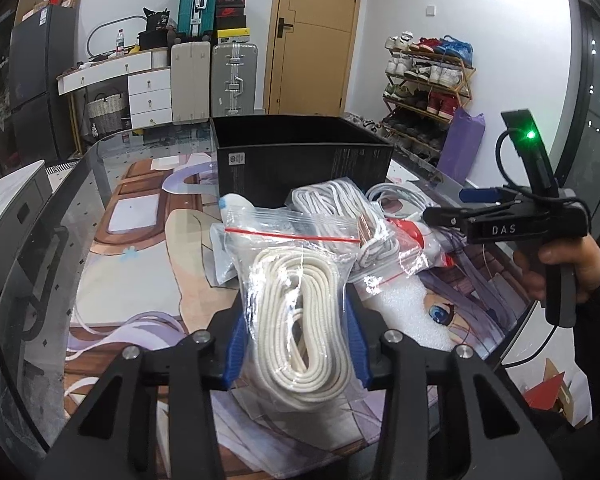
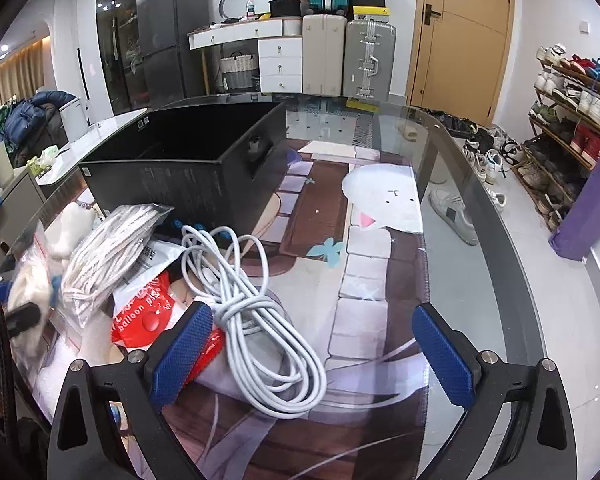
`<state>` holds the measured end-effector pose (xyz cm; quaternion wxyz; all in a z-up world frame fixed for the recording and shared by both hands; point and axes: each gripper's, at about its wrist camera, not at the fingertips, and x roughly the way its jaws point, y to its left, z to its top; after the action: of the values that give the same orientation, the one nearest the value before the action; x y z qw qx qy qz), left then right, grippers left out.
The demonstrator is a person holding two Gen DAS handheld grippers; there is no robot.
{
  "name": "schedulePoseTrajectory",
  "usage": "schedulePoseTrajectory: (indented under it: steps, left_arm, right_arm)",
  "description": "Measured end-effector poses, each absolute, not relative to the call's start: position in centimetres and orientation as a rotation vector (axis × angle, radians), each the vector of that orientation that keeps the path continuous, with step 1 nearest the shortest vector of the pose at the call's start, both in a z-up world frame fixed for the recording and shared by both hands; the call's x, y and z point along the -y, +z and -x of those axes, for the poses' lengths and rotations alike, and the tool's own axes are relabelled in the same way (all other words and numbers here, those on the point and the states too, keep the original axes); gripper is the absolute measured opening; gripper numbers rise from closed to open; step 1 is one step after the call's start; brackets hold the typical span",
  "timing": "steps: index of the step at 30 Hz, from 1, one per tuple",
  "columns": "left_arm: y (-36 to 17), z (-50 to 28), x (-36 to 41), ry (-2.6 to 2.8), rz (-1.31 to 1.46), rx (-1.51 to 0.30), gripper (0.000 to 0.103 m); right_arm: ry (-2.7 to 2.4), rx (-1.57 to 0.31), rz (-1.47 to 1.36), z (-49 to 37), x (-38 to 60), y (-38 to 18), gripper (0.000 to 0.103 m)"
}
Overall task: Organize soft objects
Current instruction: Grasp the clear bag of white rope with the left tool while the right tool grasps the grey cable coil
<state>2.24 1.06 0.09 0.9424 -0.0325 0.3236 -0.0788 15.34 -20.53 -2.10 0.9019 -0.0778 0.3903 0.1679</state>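
A clear zip bag of cream rope (image 1: pixel 300 312) sits clamped between the left gripper (image 1: pixel 298 354) fingers, near the bench (image 2: pixel 440 240) edge. Behind lie more bagged rope (image 1: pixel 340 208), seemingly touching, and a black box (image 1: pixel 300 156). The right gripper (image 2: pixel 314 354) gapes wide, holding nothing, beside a white cable (image 2: pixel 252 312).

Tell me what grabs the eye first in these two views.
The left hand-held gripper is closed on a clear zip bag of coiled white rope, low in the left wrist view. Behind it sits an open black box on the printed table mat. In the right view, the open right hand-held gripper hovers beside a loose bundle of white cable.
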Motion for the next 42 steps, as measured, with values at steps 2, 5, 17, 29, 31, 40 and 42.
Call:
schedulePoseTrajectory:
  steps: [2,5,17,29,31,40,42]
  left_arm:
    - [0.1,-2.4,-1.3,-0.161,0.078,-0.657,0.041]
    - [0.4,-2.3,-1.6,-0.162,0.089,-0.650,0.041]
    - [1.0,-1.7,-2.2,-0.161,0.122,-0.633,0.041]
    - [1.4,-1.6,-3.3,-0.130,0.161,-0.631,0.041]
    - [1.6,-1.7,-3.4,-0.123,0.162,-0.632,0.041]
    - [2.8,-1.8,-3.2,-0.115,0.143,-0.616,0.041]
    - [2.9,-1.9,-3.1,-0.110,0.142,-0.617,0.041]
  right_arm:
    - [0.347,-0.814,0.175,-15.7,20.5,-2.3,0.102]
    - [0.368,-0.824,0.175,-16.1,20.4,-2.5,0.102]
    - [0.484,-0.859,0.145,-17.4,19.4,-2.7,0.083]
    - [0.495,-0.877,0.213,-17.9,17.4,-3.8,0.074]
    - [0.486,-0.881,0.214,-17.8,17.3,-3.9,0.074]
    - [0.481,-0.857,0.218,-16.4,18.2,-3.6,0.039]
    - [0.474,-0.853,0.216,-16.2,18.4,-3.5,0.036]
